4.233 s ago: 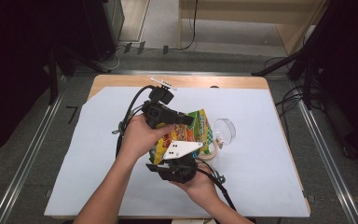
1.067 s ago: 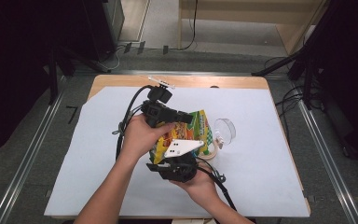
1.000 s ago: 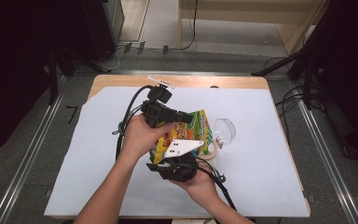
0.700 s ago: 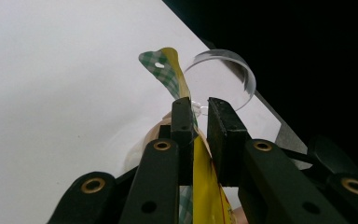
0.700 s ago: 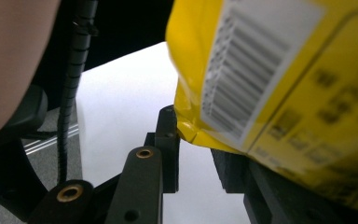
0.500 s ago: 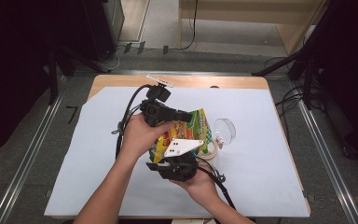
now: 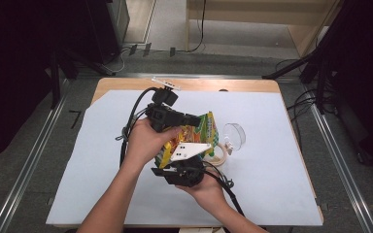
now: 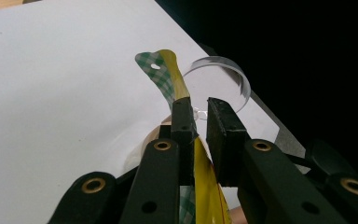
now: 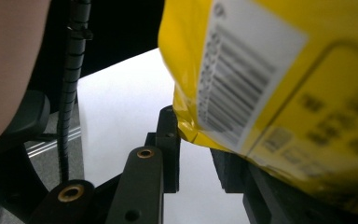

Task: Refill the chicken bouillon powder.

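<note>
Snack bag held off the tabletop, mid-frame

Left tongs (image 7: 194, 120) pinch the bag (image 7: 196, 136) at its upper edge; its long axis runs lower left to upper right. Right tongs (image 7: 187, 162) clamp its lower edge.

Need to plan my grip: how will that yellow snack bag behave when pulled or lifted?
Probably floppy: the snack bag's thin top edge bends beside the left gripper. Likely light, held off the table. Its glossy film may slip.
</note>
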Demonstrator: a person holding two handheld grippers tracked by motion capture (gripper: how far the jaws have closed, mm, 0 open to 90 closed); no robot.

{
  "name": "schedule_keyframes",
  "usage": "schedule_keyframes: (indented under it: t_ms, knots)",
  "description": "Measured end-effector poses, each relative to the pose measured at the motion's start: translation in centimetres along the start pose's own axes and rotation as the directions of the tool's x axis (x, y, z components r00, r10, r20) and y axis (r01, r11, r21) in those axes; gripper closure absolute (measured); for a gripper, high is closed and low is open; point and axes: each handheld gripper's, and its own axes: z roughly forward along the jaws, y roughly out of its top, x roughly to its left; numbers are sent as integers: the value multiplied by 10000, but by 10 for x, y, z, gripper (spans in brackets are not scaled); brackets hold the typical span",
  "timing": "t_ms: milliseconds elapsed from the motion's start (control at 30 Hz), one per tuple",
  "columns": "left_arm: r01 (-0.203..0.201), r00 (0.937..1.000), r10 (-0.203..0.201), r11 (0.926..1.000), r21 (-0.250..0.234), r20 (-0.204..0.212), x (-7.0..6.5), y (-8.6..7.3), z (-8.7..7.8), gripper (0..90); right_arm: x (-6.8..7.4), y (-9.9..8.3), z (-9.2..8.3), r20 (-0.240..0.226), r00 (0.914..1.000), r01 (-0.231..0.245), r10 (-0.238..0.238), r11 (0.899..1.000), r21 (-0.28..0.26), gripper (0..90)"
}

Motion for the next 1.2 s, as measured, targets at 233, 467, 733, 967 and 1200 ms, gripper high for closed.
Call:
schedule_keyframes:
  t_ms: [233, 467, 733, 967, 1200]
  knots:
    - [-73, 9999, 73, 10000, 20, -73, -3, -1, -1, 827, 0, -1, 2, 68, 10000, 55, -55, 10000, -40, 750]
    - [-255, 9994, 257, 9997, 61, -225, -5, -2, -1, 848, 0, -1, 2, 22, 10000, 25, -25, 10000, -13, 751]
    - [-517, 9967, 530, 9984, 228, -615, -9, -2, -3, 872, 1, -2, 3, -38, 10000, 1, -1, 10000, 32, 746]
    - [-476, 9966, 481, 9988, 89, -669, -8, -1, -5, 865, 4, 2, 0, -19, 10000, 72, -73, 10000, -40, 738]
    - [-464, 9973, 464, 9989, 11, -578, -7, -1, -5, 861, 3, 1, 0, 29, 9998, 178, -178, 9998, 5, 738]
